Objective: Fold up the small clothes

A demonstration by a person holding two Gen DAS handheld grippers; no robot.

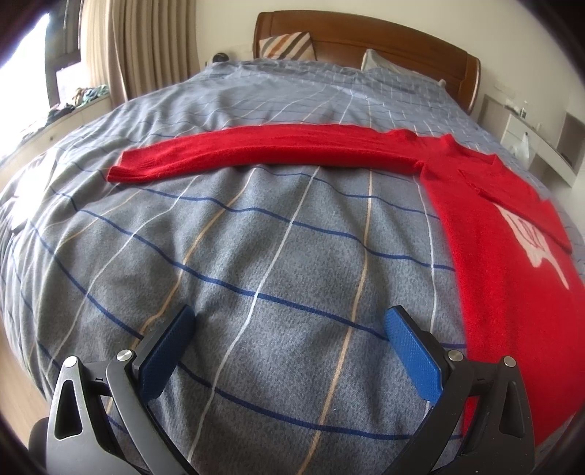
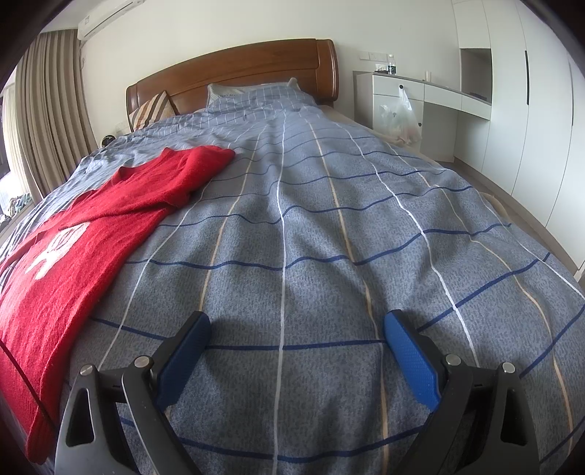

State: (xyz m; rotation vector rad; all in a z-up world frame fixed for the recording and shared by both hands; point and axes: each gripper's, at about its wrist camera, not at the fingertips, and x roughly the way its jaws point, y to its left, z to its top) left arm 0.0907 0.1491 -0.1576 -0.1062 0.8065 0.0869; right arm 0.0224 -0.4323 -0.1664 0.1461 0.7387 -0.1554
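Red sweater [image 1: 486, 219] lies flat on the bed [image 1: 256, 237], one sleeve [image 1: 256, 149] stretched toward 9 o'clock. Left hand-held gripper [image 1: 289, 321] and right hand-held gripper [image 2: 296, 325] hover above the cover, jaws spread, holding nothing, sweater between them.

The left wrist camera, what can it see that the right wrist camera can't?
Only the left wrist view shows the red knit sweater's long sleeve stretched out straight across the bed, and the bright window.

Only the right wrist view shows the white air conditioner, the tall white wardrobe and the clear plastic bag hanging on a drawer.

Both show the red knit sweater, the grey checked bedcover, the brown wooden headboard and open blue-padded grippers.
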